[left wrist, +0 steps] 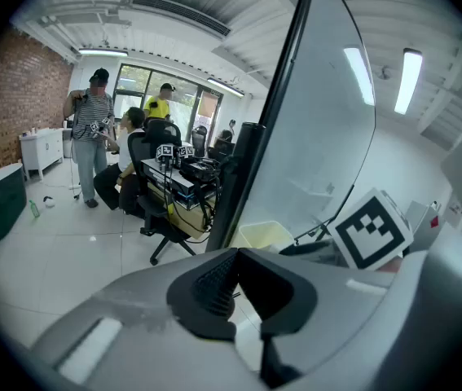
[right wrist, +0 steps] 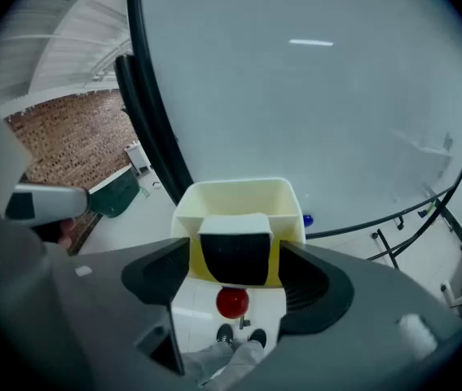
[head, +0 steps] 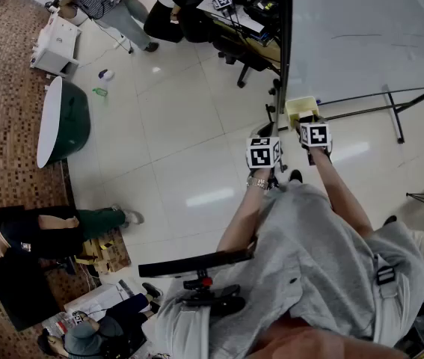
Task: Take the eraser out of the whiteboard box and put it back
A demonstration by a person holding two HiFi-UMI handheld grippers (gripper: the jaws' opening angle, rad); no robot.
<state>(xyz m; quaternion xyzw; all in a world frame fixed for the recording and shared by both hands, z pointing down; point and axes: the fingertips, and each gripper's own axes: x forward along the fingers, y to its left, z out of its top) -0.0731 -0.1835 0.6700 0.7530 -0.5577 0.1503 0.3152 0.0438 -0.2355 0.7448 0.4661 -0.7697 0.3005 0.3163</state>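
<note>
A pale yellow box [right wrist: 239,198] hangs at the lower edge of the whiteboard [right wrist: 312,96]; in the head view the box [head: 300,109] sits just ahead of both hands. The eraser [right wrist: 232,255], black felt with a white back, stands upright at the box's front. My right gripper [right wrist: 235,261] is open, its jaws either side of the eraser with yellow showing in the gaps, the pads not touching it. My left gripper [left wrist: 240,257] is shut on nothing and hangs left of the box, beside the board's dark edge. Its marker cube [head: 264,152] shows in the head view.
A red knob [right wrist: 232,302] hangs below the box and a blue magnet [right wrist: 307,218] sits on the board. The board's stand bars [head: 391,103] run along the floor. Office chairs and a cluttered desk [head: 230,13] are behind; people stand and sit around the room.
</note>
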